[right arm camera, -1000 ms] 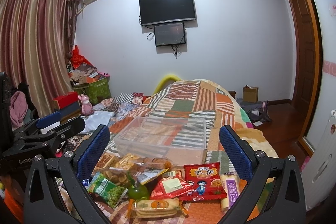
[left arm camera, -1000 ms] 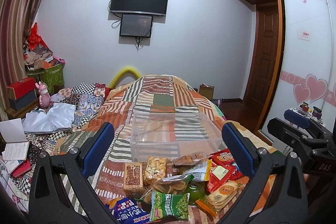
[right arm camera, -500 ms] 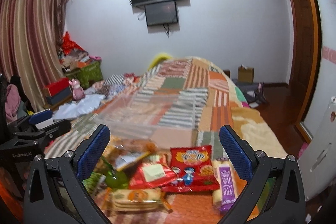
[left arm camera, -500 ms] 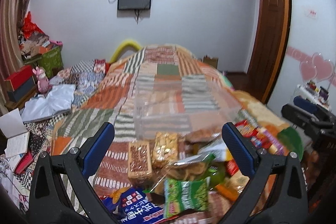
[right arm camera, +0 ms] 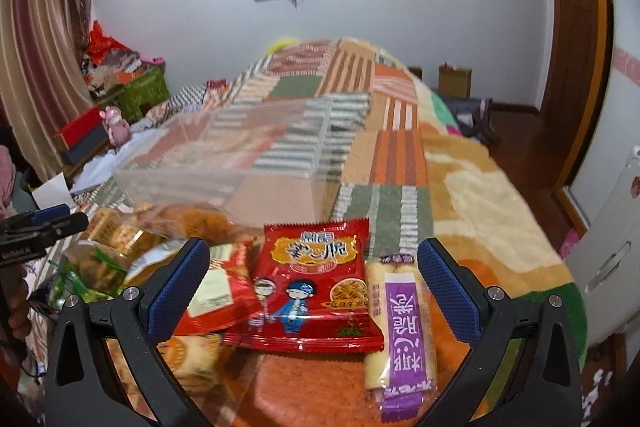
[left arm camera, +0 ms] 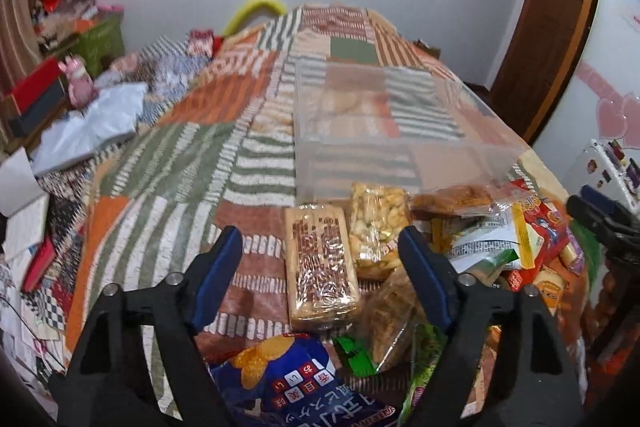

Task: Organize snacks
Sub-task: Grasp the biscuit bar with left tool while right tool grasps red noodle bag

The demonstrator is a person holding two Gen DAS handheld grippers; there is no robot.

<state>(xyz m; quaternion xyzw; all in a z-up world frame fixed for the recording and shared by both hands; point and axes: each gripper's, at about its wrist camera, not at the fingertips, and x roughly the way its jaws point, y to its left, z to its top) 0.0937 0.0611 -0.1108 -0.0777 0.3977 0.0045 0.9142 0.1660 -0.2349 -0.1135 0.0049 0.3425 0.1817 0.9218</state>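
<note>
My left claw [left arm camera: 320,255] hangs spread wide, holding nothing, over a flat clear-wrapped brown cracker pack [left arm camera: 320,269]. My right claw [right arm camera: 314,277] is spread just as wide and bare, over a red foil noodle-snack packet [right arm camera: 316,281].

Risks, as I judge them: the red packet overlaps another red packet [right arm camera: 218,287] and touches a purple-labelled pale stick pack [right arm camera: 400,331], so closing there may pinch two at once. Slick film could slip. The clear plastic bin [left arm camera: 396,131] on the patchwork quilt [left arm camera: 168,163] looks light and might slide if bumped.

Counted: one bin, two claws. From the left view I make out one cracker pack, one clear pack of pale puffs [left arm camera: 376,231] touching it, and one blue chip bag [left arm camera: 304,383]; the tangled rest I cannot count.
</note>
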